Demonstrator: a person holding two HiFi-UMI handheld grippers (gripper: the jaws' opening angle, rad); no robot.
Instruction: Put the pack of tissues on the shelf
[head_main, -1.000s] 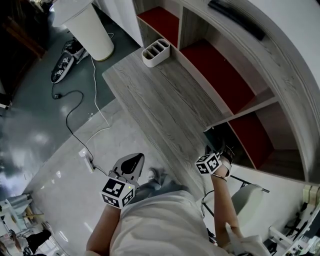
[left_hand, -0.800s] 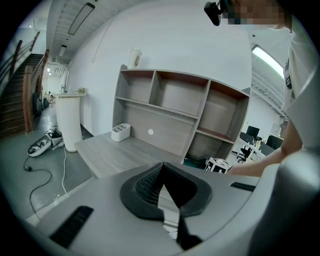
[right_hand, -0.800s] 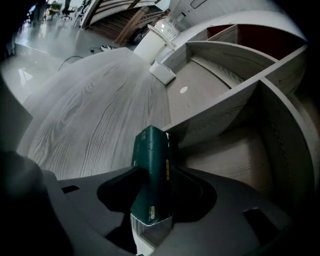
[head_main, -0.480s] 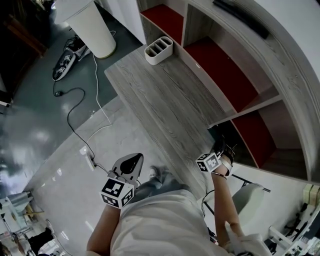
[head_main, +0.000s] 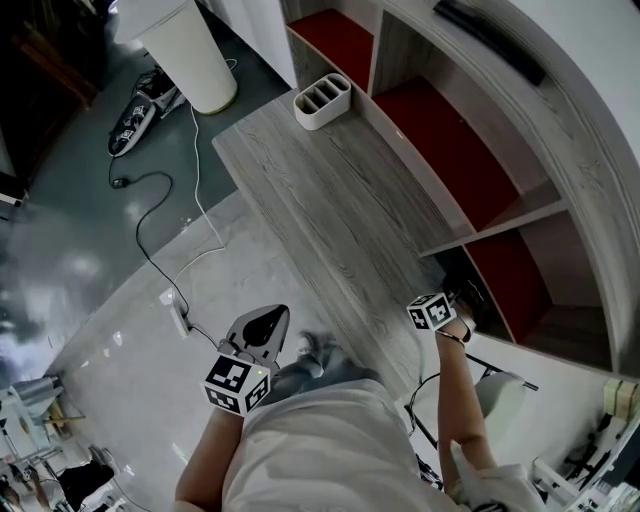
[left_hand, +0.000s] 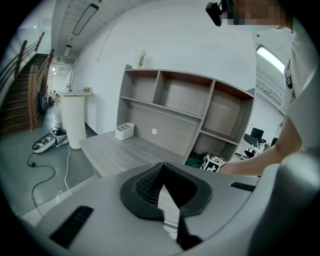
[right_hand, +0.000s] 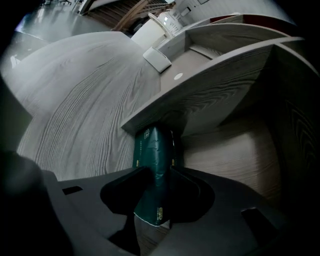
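The dark green pack of tissues stands on edge on the wooden desk, at the mouth of the lowest shelf compartment. My right gripper has the pack between its jaws, which are closing, and the pads press its sides in. In the head view that gripper sits at the desk's near right end beside the shelf. From the left gripper view, the green pack shows next to the right gripper's marker cube. My left gripper hangs shut and empty over the floor, left of the desk.
A white divided organizer stands at the desk's far end. On the floor are a white round bin, a pair of shoes and a cable. A chair is near my right arm. The red-lined shelf compartments hold nothing.
My right gripper has edged toward the lowest shelf compartment. My left gripper has stayed where it was.
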